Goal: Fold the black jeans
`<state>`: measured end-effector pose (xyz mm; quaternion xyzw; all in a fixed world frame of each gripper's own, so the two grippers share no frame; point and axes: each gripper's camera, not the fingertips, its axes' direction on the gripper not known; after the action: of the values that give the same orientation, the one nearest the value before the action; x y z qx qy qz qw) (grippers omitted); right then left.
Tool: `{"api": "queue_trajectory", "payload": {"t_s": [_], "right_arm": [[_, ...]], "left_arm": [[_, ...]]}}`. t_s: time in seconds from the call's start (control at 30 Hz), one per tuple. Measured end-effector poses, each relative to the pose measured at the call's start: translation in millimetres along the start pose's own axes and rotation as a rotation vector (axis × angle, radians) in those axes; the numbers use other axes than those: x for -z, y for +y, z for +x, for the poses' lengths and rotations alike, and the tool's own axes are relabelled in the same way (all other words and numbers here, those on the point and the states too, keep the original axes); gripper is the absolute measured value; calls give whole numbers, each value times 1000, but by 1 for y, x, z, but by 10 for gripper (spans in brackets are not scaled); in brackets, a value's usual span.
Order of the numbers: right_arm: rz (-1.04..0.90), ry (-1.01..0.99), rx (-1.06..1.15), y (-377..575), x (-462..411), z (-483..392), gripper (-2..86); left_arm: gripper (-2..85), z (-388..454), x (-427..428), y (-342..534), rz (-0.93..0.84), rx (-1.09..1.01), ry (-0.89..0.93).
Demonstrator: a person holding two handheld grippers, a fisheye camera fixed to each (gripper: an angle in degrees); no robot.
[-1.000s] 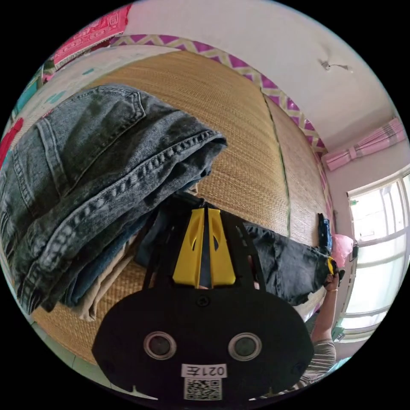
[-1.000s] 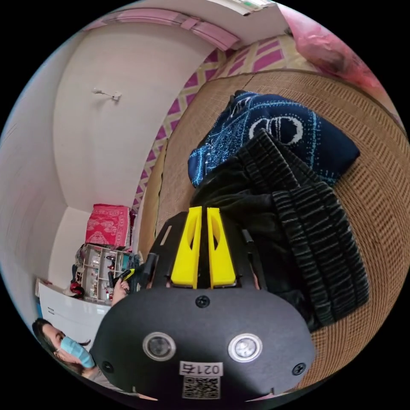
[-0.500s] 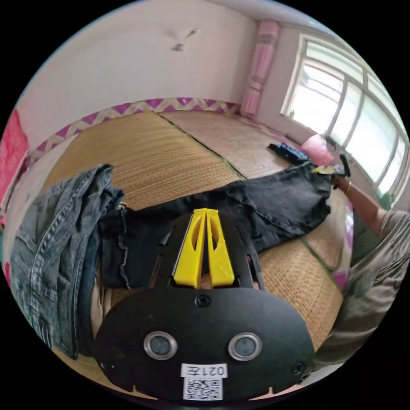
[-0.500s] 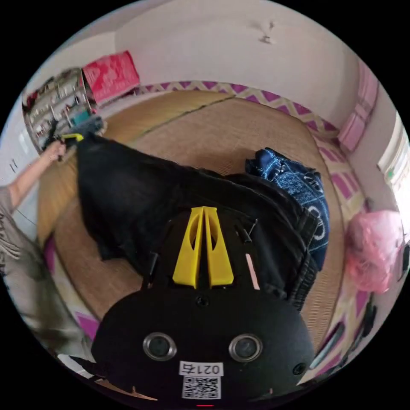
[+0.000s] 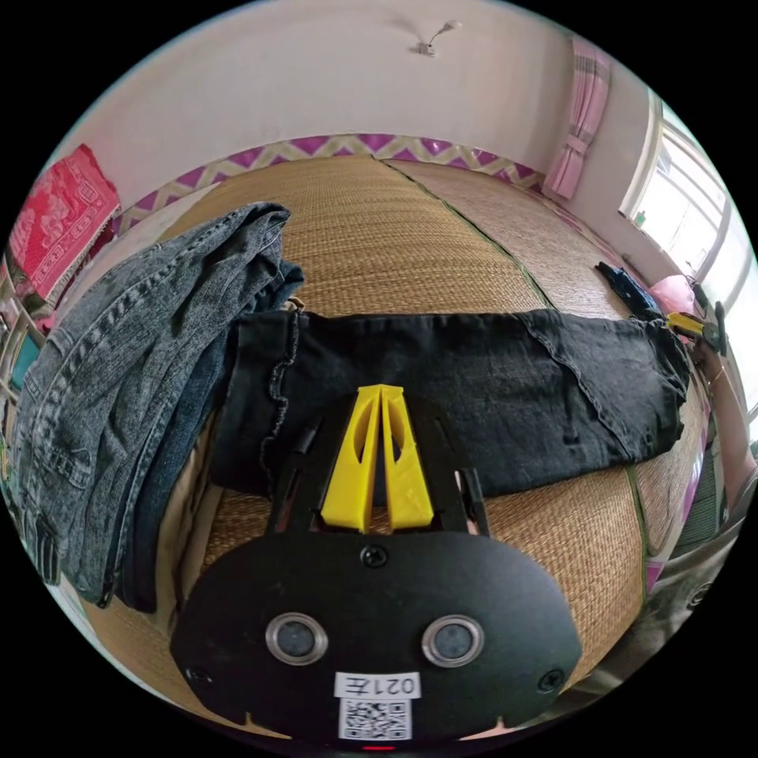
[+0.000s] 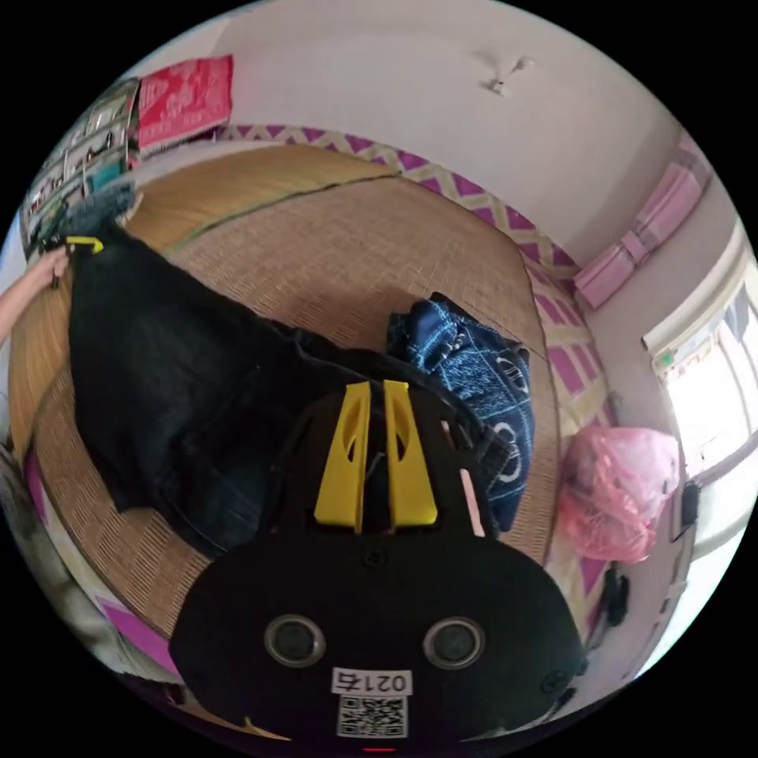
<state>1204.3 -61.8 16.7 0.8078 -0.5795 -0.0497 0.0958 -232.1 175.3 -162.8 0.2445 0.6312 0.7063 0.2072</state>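
Observation:
The black jeans (image 5: 474,395) lie stretched lengthwise across the straw mat (image 5: 395,237), frayed hem on the left and waist on the right. My left gripper (image 5: 381,388) is shut, its yellow jaws pinching the hem end. At the far waist end is my right gripper (image 5: 685,322). In the right gripper view the black jeans (image 6: 158,371) run from my right gripper (image 6: 371,384), shut on the waist, out to my left gripper (image 6: 85,243), held by a hand (image 6: 35,276).
A stack of grey and blue denim (image 5: 134,379) sits beside the hem end. A blue patterned garment (image 6: 474,371) and a pink plastic bag (image 6: 624,482) lie near the waist end. A red cloth (image 5: 55,221) and a window (image 5: 695,213) border the mat.
Both cameras swung up from the clothing piles. The black jeans, bunched and hanging a second ago, are now pulled out long and flat between the two grippers.

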Motion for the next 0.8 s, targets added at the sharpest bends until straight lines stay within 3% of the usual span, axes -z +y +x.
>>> {"api": "queue_trajectory", "payload": {"t_s": [0.13, 0.2, 0.4, 0.57, 0.7, 0.8], "right_arm": [[-122, -40, 155, -19, -17, 6, 76], [-148, -38, 185, -28, -16, 8, 12], [-10, -32, 24, -63, 43, 52, -9], [-187, 13, 26, -72, -15, 50, -10], [-21, 77, -107, -49, 40, 64, -10], [150, 17, -48, -18, 87, 44, -10]], "left_arm": [[-10, -17, -1, 13, 1, 18, 25], [-10, -32, -2, 21, 3, 31, 52], [-10, -66, -1, 37, 1, 49, 85], [-10, -91, 3, 47, 1, 46, 76], [-9, -114, 8, 54, 2, 37, 61], [-9, -132, 14, 58, 5, 33, 45]]}}
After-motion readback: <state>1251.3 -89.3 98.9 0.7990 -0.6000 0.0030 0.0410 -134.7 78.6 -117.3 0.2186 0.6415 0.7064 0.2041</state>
